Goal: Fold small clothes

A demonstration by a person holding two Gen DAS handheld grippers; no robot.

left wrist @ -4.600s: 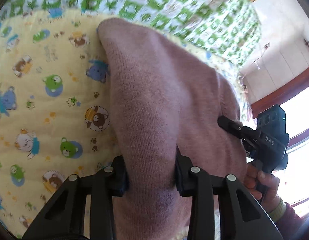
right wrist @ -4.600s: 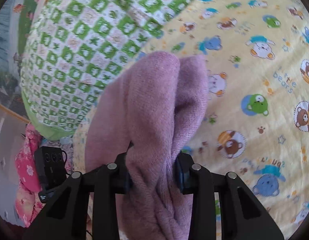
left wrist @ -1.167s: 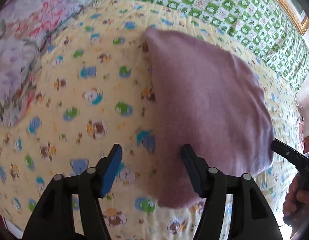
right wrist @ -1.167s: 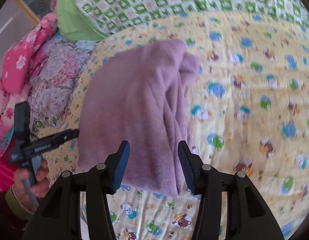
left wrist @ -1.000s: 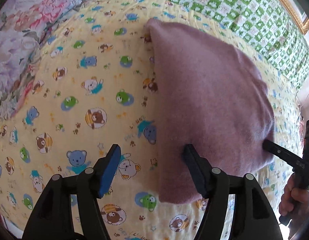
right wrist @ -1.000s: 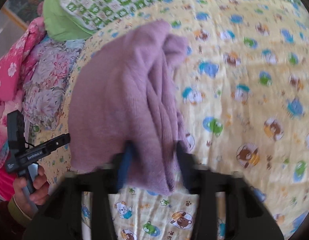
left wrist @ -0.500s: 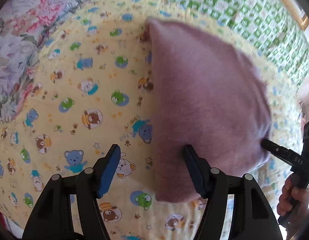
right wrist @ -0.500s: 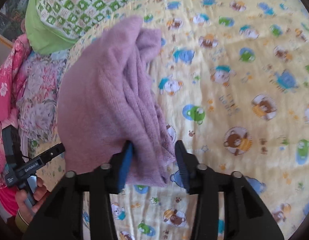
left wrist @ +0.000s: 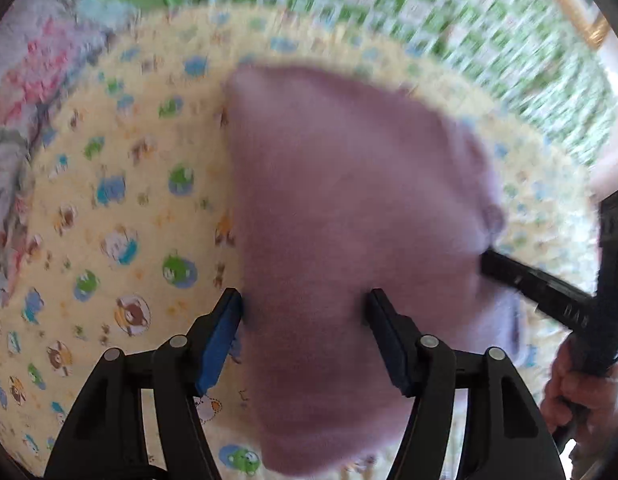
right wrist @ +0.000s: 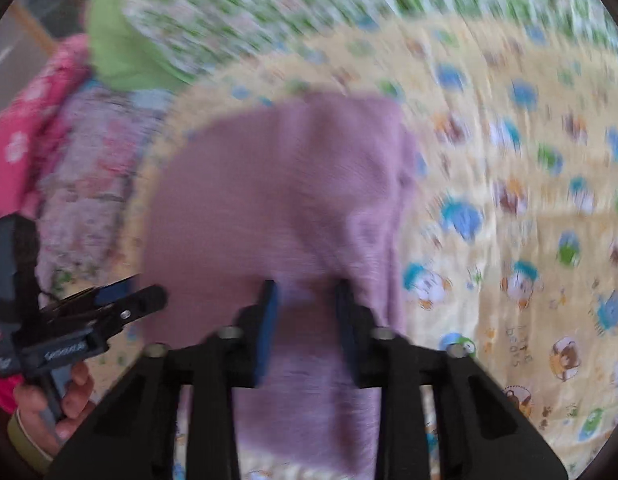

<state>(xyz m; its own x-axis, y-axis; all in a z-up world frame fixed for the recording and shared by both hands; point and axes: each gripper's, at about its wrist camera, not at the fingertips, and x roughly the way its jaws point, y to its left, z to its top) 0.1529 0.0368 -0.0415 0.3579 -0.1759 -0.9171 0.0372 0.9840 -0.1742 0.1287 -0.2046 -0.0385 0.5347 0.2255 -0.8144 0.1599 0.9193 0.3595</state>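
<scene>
A mauve knit garment [left wrist: 349, 200] lies folded on the yellow cartoon-print blanket [left wrist: 121, 208]. My left gripper [left wrist: 305, 308] stands open astride the garment's near left part, cloth lying between its blue pads. In the right wrist view the same garment [right wrist: 277, 192] runs under my right gripper [right wrist: 307, 300], whose jaws are closing with a bunched fold pinched between the pads. The right gripper [left wrist: 487, 260] shows in the left wrist view at the garment's right edge. The left gripper [right wrist: 149, 296] shows at the garment's left edge. Both views are motion-blurred.
A green checked quilt [left wrist: 389, 0] lies beyond the blanket. Floral bedding [right wrist: 89, 168] and a pink cloth [right wrist: 21, 128] are heaped at the left. A hand [left wrist: 573, 384] holds the right gripper's handle, and another hand [right wrist: 61, 404] holds the left one.
My left gripper slid right, so the garment now lies between its jaws. The right gripper's jaws, apart around the edge half a second ago, have come together on a fold.
</scene>
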